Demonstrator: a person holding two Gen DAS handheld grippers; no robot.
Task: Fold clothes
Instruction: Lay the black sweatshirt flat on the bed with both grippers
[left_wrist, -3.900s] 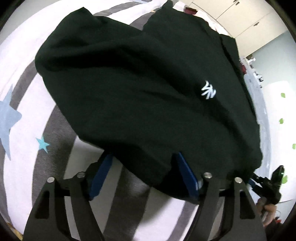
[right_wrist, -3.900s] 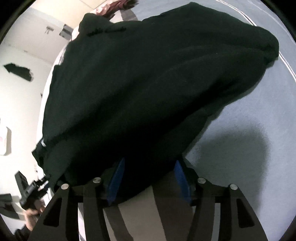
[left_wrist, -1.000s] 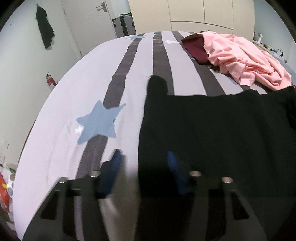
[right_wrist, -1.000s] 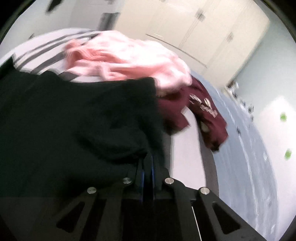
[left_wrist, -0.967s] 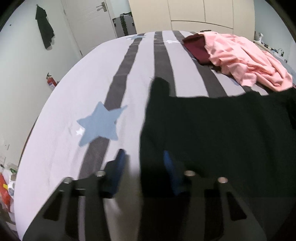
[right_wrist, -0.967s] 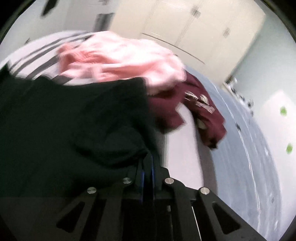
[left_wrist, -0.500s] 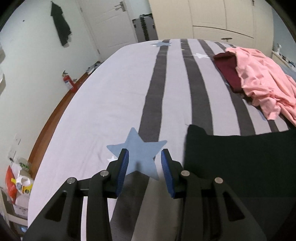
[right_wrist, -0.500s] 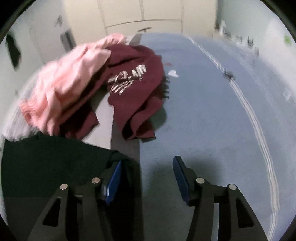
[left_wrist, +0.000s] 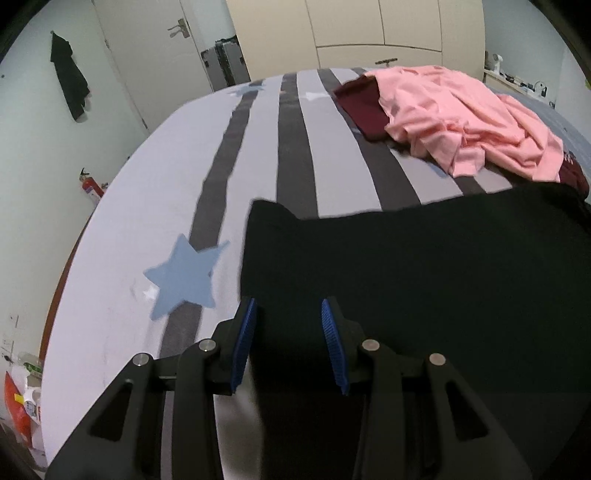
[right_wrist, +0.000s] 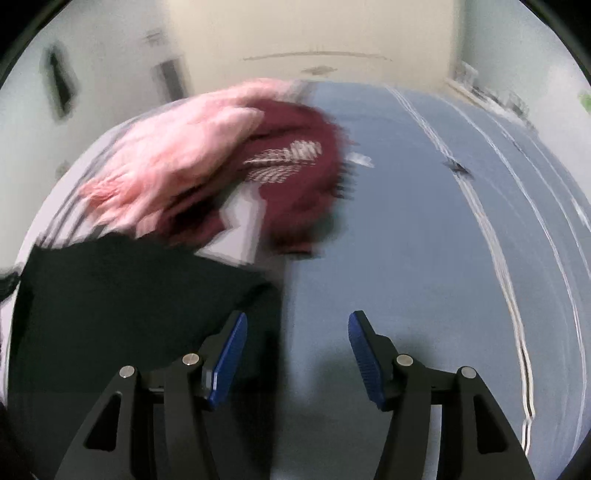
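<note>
Black garment (left_wrist: 424, 266) flat, long axis crosswise on bed; left gripper (left_wrist: 288, 339), right gripper (right_wrist: 295, 347) both parted, empty.

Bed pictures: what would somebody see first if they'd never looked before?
Probably the big black garment spread flat across the near side of the striped bed, just in front of the left gripper. Behind it lies a crumpled pink top heaped over a maroon one. A blue star sits left of the black garment.

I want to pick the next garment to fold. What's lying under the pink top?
A maroon garment lies under the pink top, sticking out at both ends, with white print showing in the right wrist view. Its middle is covered, and anything else beneath cannot be seen.
</note>
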